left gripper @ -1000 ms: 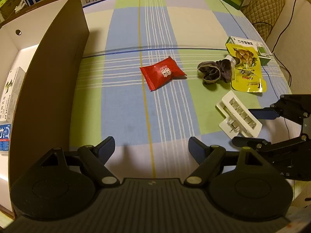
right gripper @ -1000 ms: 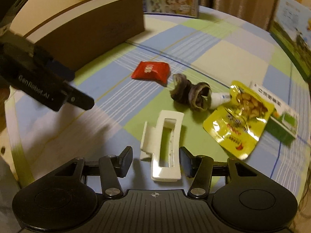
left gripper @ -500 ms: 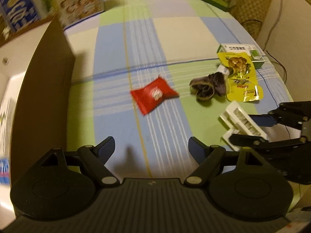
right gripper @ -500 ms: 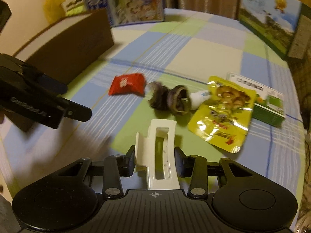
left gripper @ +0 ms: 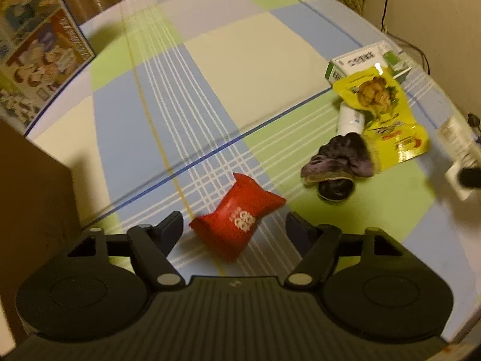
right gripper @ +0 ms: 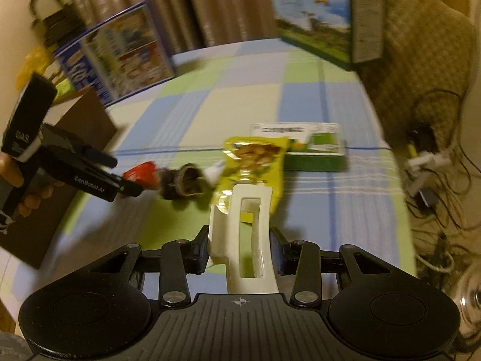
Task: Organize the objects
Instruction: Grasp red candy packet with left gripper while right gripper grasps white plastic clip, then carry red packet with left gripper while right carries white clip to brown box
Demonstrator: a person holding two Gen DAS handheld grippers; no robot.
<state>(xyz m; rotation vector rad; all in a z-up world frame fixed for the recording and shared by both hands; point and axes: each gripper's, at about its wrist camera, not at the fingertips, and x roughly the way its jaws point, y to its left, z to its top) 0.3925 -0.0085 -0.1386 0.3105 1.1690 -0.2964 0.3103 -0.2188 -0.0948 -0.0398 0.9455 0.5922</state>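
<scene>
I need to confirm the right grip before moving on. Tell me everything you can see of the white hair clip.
The hair clip is a white, glossy, plastic-looking claw clip with a long rectangular slot through its body. It sits lengthwise between the fingers of the right gripper, which press on both its sides, pointing away from the camera. It looks lifted off the tablecloth. Its far end overlaps the yellow pouch in view; contact cannot be told.

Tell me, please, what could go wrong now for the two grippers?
1. The right gripper clamps the white hair clip only near one end; it might pivot or slip out.
2. The left gripper is open around the red packet; closing could crush the soft packet or pinch only a corner.
</scene>
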